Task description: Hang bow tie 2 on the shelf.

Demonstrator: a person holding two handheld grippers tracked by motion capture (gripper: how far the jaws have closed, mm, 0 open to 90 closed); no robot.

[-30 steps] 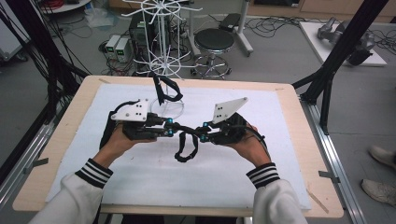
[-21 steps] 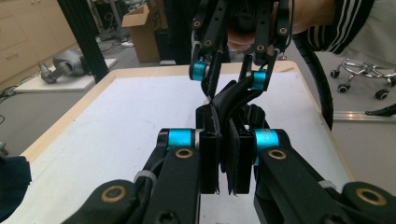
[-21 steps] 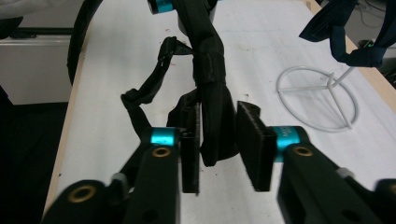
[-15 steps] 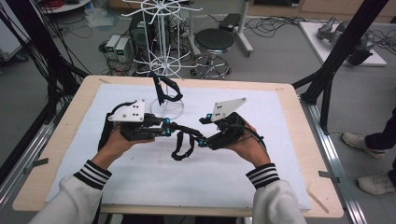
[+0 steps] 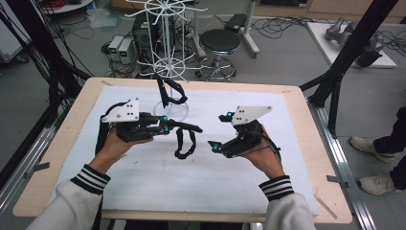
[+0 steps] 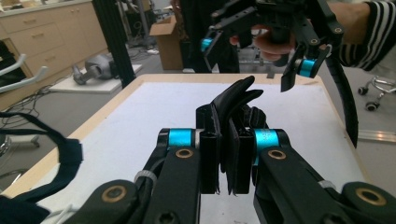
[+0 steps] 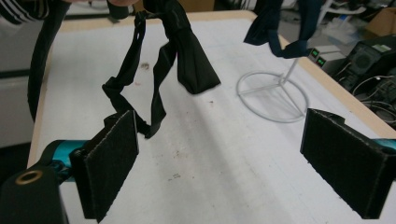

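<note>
A black fabric piece with straps (image 5: 185, 143) hangs over the white mat (image 5: 143, 191). My left gripper (image 5: 196, 128) is shut on its top end. In the left gripper view the folded fabric (image 6: 233, 100) sticks out past the closed jaws of the left gripper (image 6: 229, 119). My right gripper (image 5: 218, 132) stands just right of the straps; its jaws have just been opening and hold nothing. In the right gripper view its pads (image 7: 109, 168) are far apart, and the fabric piece (image 7: 187, 60) dangles ahead of them, apart from both. The right gripper (image 6: 250, 70) also shows open at the top of the left gripper view.
A white wire rack (image 5: 165, 43) stands at the table's far edge, its ring base (image 7: 273, 95) on the mat. A second black strap piece (image 5: 168, 93) hangs from it. A stool (image 5: 219, 42) and cables lie beyond the table. A person's shoes (image 5: 378, 184) are at the right.
The right gripper has let go of the hanging fabric piece: its jaws opened wide and it drew back slightly to the right. The left gripper kept its hold and stayed put.
</note>
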